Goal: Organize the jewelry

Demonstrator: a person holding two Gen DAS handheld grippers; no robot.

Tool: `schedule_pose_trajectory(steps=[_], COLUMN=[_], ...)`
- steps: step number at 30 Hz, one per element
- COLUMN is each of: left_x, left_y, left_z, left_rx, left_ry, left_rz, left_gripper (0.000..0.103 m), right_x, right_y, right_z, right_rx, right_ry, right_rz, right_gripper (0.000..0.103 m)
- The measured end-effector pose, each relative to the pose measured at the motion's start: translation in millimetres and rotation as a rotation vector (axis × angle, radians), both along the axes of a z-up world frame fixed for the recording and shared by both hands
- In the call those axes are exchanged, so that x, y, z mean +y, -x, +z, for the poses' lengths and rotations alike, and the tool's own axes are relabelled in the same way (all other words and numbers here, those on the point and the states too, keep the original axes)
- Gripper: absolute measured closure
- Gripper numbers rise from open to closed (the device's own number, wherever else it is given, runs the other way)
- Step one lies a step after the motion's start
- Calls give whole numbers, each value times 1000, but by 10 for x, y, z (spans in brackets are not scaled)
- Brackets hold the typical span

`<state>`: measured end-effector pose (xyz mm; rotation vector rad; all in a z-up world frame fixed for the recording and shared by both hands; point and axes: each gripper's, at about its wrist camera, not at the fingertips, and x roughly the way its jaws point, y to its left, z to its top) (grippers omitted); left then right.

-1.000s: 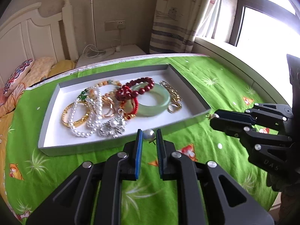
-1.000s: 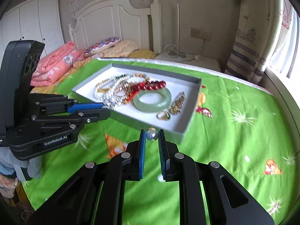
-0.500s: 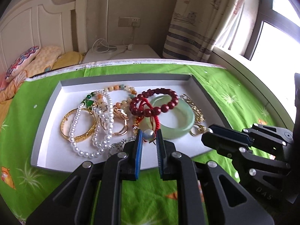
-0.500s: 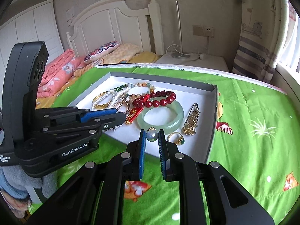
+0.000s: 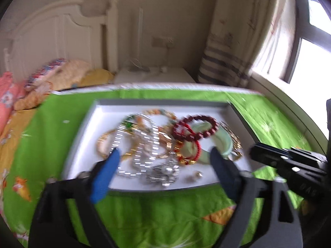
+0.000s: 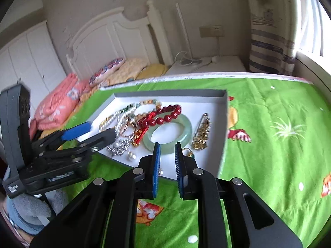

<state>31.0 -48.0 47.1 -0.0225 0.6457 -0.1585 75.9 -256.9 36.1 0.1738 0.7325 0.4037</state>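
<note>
A grey-walled white tray [image 5: 242, 122] [image 6: 224, 124] lies on a green bedspread and holds a heap of jewelry: a jade bangle [image 6: 186, 132], a dark red bead bracelet [image 5: 206, 124] [image 6: 161, 119], pearl strands [image 5: 142, 144], a gold bangle [image 5: 103, 146] and a gold brooch [image 6: 201, 132]. A pearl earring [image 5: 196, 174] [image 6: 131, 155] lies on the tray floor near its front wall. My left gripper [image 5: 164, 155] is wide open and empty above the tray's front. My right gripper [image 6: 167, 146] is slightly open and empty over the tray's front right.
The green bedspread [image 6: 279, 144] spreads around the tray. A white headboard [image 6: 115, 37], pillows and folded pink bedding [image 6: 58, 107] lie to the left. A nightstand [image 6: 206, 66], curtain and window sill [image 5: 289, 95] lie behind and right.
Both grippers held a pearl earring between their jaws. The left gripper has opened wide and one earring now lies in the tray. The right gripper has opened slightly and holds nothing.
</note>
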Motion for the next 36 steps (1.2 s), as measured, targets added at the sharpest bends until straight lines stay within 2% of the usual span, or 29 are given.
schedule_pose_trajectory(steps=[1,4,9,14,22,30,36], left_x=[31,118,149,207,187,171,179], left_y=[38,150,294,361,346,334,323], left_z=[11,10,0,-19,-61,-76,-87], left_rx=[-12,-17,-6,-4,10,21,26], left_ry=[-2,-29,-150,-124,-129,-118,-110], left_rz=[14,46,121,118,97,83,81], left_gripper=[2,2,2,2,2,2,2], right_x=[-3,62,305,480,419,467,459], right_y=[33,168,394,406,361,378,363], right_z=[10,16,-10,-69,-122,-110,-128], right_rx=[-2,-2,-42,-53,-12,-36,-17], right_ry=[5,41,133,246,271,289,286], right_rz=[-14,-51,-104,-141,-212,-200,-212], right_gripper=[87,87,81,80,78,78,77])
